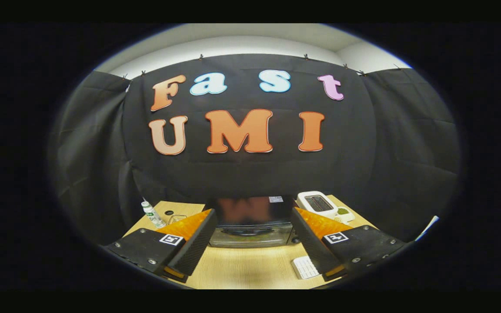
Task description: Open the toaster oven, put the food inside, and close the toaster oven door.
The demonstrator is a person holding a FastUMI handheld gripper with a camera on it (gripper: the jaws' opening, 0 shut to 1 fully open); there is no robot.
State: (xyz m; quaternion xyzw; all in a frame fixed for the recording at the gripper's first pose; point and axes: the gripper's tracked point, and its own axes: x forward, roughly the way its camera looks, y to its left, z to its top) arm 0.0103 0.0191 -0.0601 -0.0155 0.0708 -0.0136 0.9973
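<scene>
Facing the tool [250, 256], the toaster oven [250, 221] sits straight ahead on the desk [242, 269], door shut; fingers spread wide, holding nothing.

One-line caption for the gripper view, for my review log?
Open gripper held above the wooden table, its fingers framing the closed toaster oven ahead; a white pop-up toaster and small bottle flank it.

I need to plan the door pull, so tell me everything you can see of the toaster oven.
The toaster oven is a dark, glossy box standing upright on the wooden table, just ahead of the open gripper and framed between its two fingers, untouched. Its shiny top reflects the wall behind. The glass-fronted door looks shut, with a dark handle across it. A small pale sticker sits on the top's rear corner, near a white toaster.
</scene>
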